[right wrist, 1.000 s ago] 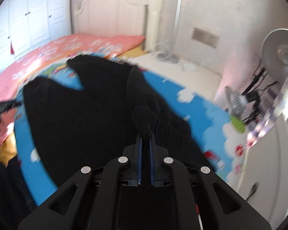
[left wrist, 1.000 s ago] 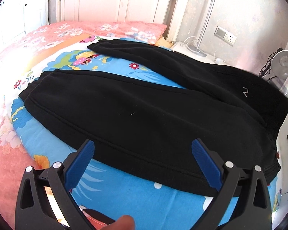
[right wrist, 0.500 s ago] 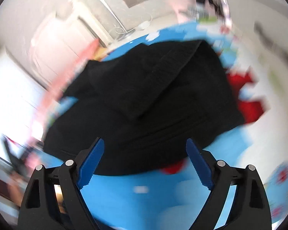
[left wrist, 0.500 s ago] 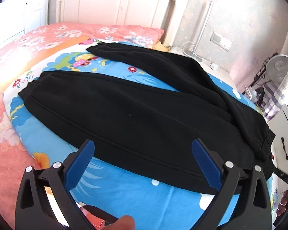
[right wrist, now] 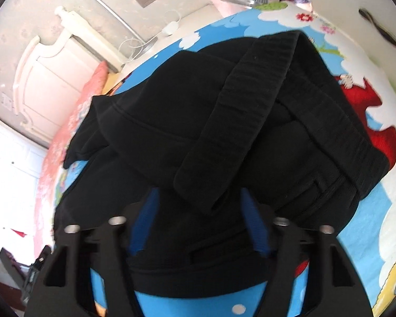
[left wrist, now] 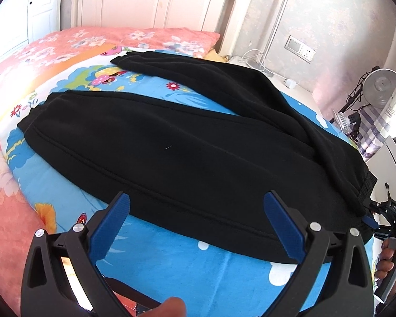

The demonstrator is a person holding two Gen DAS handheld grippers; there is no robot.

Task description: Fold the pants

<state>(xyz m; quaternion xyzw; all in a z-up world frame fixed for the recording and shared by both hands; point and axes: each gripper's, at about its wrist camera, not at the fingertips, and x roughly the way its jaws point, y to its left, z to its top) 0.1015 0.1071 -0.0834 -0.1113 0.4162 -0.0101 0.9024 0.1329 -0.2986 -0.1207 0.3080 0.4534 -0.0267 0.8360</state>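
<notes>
Pants [right wrist: 171,121]: the waistband end lies between the right gripper's [right wrist: 202,216] blue fingers [right wrist: 256,227], which are closing around the black cloth without visibly pinching it. The left gripper's [left wrist: 195,224] fingers [left wrist: 282,227] stand wide apart with nothing between them, poised just above the near leg's edge. One pair of pants, two legs splayed, lies flat on the cartoon-printed blue bedspread [left wrist: 171,272] covering the bed.
</notes>
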